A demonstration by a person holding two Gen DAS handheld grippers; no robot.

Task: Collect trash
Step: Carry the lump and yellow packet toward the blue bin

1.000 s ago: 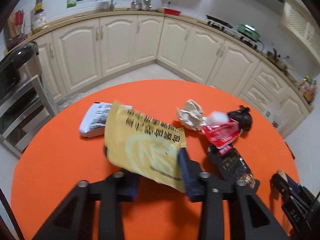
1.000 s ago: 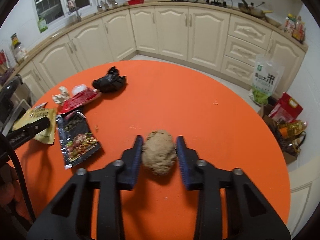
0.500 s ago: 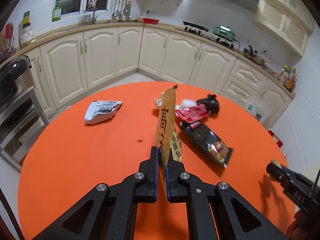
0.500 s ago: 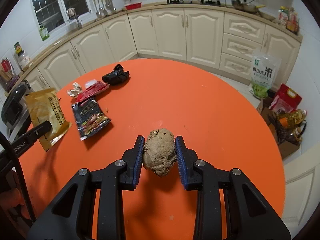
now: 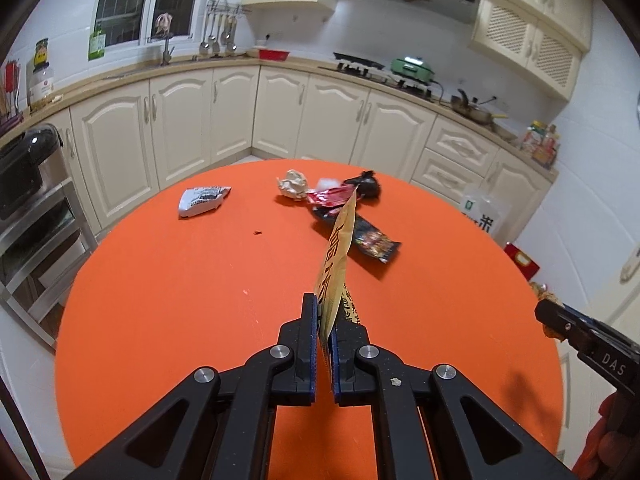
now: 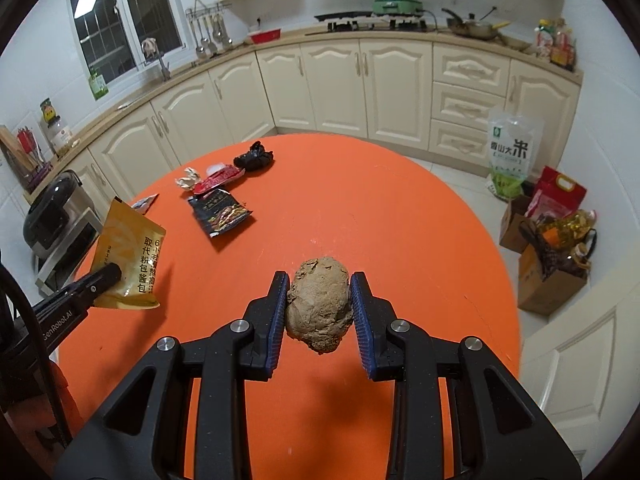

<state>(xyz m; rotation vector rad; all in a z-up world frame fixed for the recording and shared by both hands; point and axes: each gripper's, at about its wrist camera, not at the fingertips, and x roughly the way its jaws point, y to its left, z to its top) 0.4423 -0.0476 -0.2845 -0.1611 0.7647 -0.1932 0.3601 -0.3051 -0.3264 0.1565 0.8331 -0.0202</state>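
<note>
A yellow packet (image 5: pixel 338 256) is clamped edge-on in the left gripper (image 5: pixel 325 320), clear of the orange surface (image 5: pixel 180 300). A brown lump (image 6: pixel 320 304) is held between the jaws of the right gripper (image 6: pixel 320 300), above the surface. Other wrappers (image 6: pixel 222 212) are left at the far side.

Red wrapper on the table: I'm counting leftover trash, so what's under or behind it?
The red wrapper overlaps the dark snack packet; black bag behind, crumpled paper beside. Anything beneath is covered.
</note>
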